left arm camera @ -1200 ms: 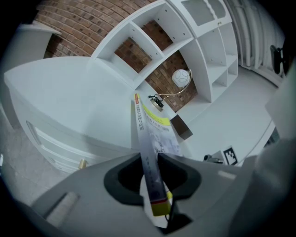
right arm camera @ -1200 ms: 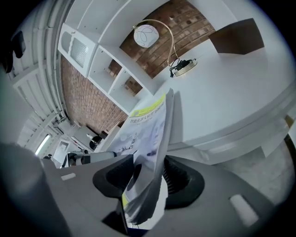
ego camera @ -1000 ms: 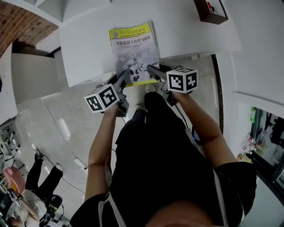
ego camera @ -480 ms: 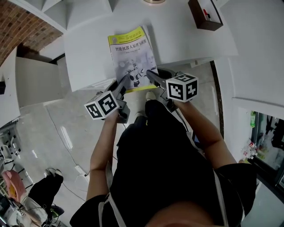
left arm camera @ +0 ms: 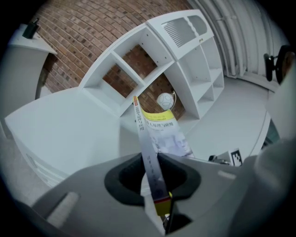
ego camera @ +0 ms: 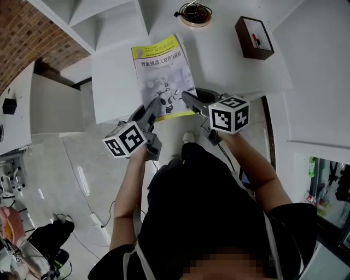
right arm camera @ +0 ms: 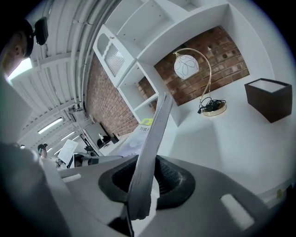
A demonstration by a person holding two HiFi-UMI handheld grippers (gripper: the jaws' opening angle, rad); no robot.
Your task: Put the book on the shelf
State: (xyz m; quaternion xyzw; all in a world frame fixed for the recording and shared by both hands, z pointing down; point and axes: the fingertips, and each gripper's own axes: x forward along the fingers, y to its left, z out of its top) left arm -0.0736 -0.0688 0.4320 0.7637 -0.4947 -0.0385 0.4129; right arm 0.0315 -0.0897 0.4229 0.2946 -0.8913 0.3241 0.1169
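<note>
Step, by my reading: carry. Thin yellow-and-grey paperback book (ego camera: 163,76) over white table (ego camera: 235,65). Left gripper (ego camera: 153,107) clamped on spine edge, right gripper (ego camera: 188,99) clamped on opposite edge. Next: stand book upright, steer into white cubby shelf (ego camera: 117,13).

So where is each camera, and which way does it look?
Head view: on the person's head, looking steeply down at the book and table; both arms, left gripper and right gripper show.
Left gripper view: on that gripper, looking along its own jaws at the book's spine and shelf.
Right gripper view: on that gripper, looking along its own jaws at lamp and box.
All share the book.
</note>
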